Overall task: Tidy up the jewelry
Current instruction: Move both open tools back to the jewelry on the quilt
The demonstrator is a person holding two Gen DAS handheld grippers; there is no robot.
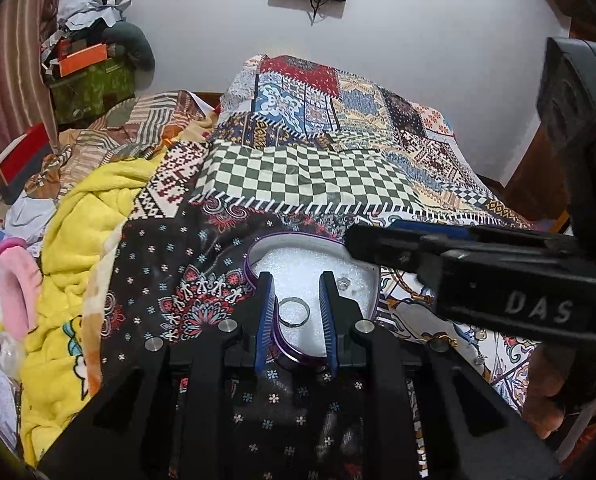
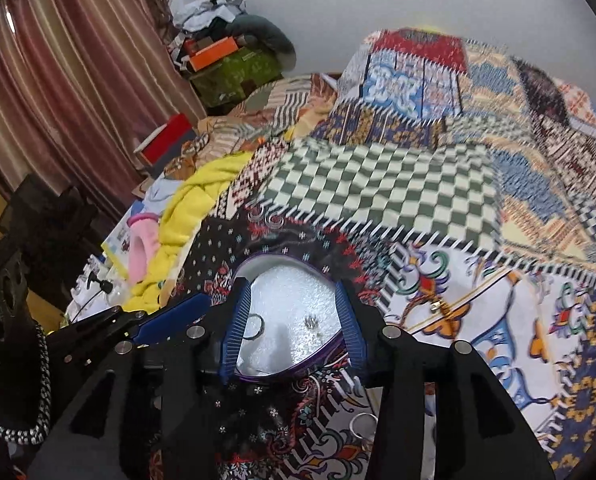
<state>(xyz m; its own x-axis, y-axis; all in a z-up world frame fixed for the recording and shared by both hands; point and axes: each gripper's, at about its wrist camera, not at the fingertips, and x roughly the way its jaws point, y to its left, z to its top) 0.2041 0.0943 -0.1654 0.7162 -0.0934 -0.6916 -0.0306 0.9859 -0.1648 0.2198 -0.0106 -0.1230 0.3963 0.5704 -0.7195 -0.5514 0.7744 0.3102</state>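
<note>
Both grippers hover over a purple-rimmed jewellery box [image 1: 254, 276] lined with white foam, resting on the patchwork bedspread [image 1: 305, 176] near its front edge. The left gripper [image 1: 297, 300] hangs released, jaws apart around a silver ring [image 1: 294, 311] lying on the foam, seemingly just set down or about to be lifted. The right gripper [image 2: 294, 320] is likewise spread and empty above the box. Small studs [image 1: 343, 282] sit beside the ring; another ring [image 2: 361, 426] and a gold piece [image 2: 437, 306] wait on the cloth.
</note>
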